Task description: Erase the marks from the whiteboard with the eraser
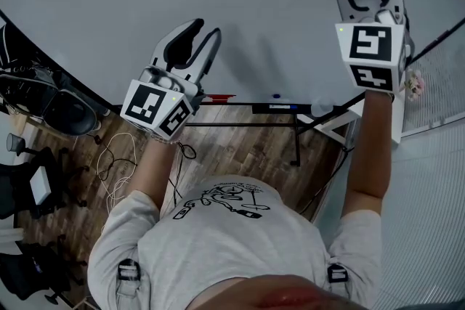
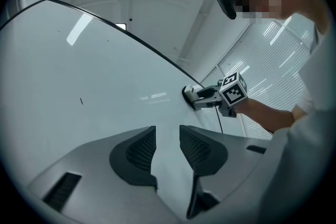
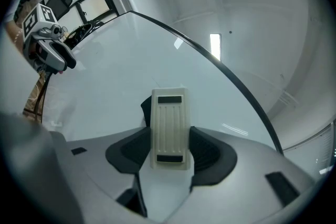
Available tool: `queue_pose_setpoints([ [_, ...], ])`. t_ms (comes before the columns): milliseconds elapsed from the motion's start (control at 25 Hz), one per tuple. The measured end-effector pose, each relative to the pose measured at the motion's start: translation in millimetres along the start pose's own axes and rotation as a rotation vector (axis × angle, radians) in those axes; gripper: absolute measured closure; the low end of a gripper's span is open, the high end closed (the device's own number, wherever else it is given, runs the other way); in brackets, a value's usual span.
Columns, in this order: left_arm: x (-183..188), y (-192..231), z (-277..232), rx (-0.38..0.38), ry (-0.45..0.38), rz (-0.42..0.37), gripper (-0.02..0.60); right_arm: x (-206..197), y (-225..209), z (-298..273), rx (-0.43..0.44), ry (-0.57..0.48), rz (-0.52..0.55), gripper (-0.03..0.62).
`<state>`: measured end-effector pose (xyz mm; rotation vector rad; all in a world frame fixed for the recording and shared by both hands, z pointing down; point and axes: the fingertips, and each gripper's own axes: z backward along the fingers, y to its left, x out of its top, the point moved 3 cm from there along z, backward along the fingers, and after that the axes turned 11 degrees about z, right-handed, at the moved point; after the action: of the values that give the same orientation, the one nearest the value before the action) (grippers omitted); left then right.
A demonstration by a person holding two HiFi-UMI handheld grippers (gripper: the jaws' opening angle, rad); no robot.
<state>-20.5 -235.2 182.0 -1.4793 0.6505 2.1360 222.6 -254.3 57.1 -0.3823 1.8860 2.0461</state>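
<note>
Eraser (image 3: pixel 169 131), cream block, ribbed back with two dark slots, clamped in right gripper (image 3: pixel 169 136), left gripper (image 2: pixel 167 139) jaws parted, nothing held.

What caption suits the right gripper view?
Right gripper grips a cream ribbed plastic eraser, facing the glossy white whiteboard.
</note>
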Motion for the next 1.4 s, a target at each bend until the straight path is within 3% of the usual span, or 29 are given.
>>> queue_pose_setpoints([
  [480, 5.2, 26.3, 25.3, 0.051, -0.009, 0.001, 0.431, 55.6, 15.1, -9.4, -0.011, -0.087, 0.026, 0.356],
  [960, 15.3, 38.0, 57.0, 0.133, -0.022, -0.010, 0.430, 121.5, 67.2, -16.2, 0.023, -0.199, 0.146, 0.358],
  [1160, 15.7, 34.9, 62.3, 0.147, -0.022, -0.014, 0.431, 120.6, 66.2, -10.5, 0.021, -0.244, 0.103, 0.359],
  [1400, 16.1, 19.8, 57.1, 0.129, -0.018, -0.015, 0.430, 99.9, 67.5, 5.2, 0.020, -0.310, -0.091, 0.361],
])
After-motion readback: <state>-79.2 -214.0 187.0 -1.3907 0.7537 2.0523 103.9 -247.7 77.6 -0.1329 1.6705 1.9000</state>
